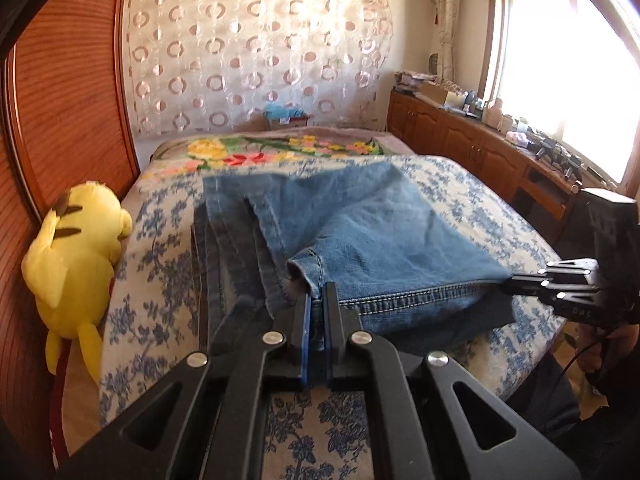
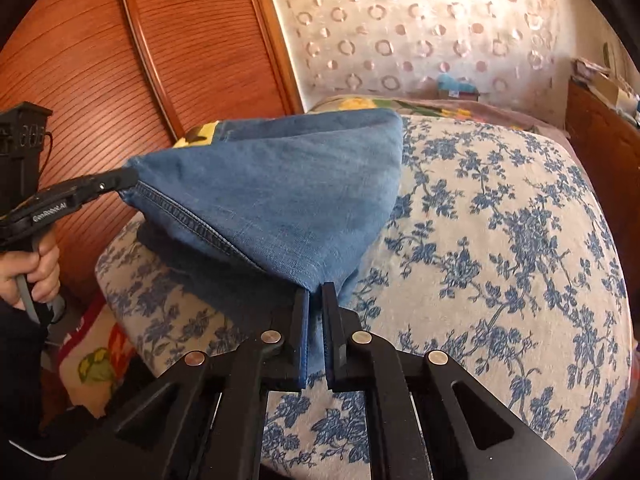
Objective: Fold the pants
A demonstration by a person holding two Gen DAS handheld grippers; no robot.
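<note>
Jeans (image 1: 360, 232): blue denim, partly folded on the bed (image 1: 460, 200), long axis running from my grippers toward the far flowered blanket (image 1: 280, 148).
Hem: the stitched hem edge lies crosswise at the near side, stretched between my two grippers and lifted off the layers below.
Left gripper (image 1: 319, 300): clenched on the left end of the hem, denim pinched between its pads.
Right gripper (image 2: 316, 300): clamped on the right corner of the hem; cloth rises from it like a tent.
Lower layers: darker folded legs lie left of the lifted panel, their edges parallel to the long axis.
Toy (image 1: 76, 248): a yellow plush left of the jeans, against the wooden panel (image 1: 68, 100), apart from the denim.
Open room: bare flowered bedspread right of the jeans and beyond them, up to the blanket.
Bounds: wooden panel left of the jeans; low cabinets (image 1: 460, 136) under the window, off the bed's right edge.
Hand (image 2: 36, 272): my left hand wraps the left gripper's handle, left of the jeans.
</note>
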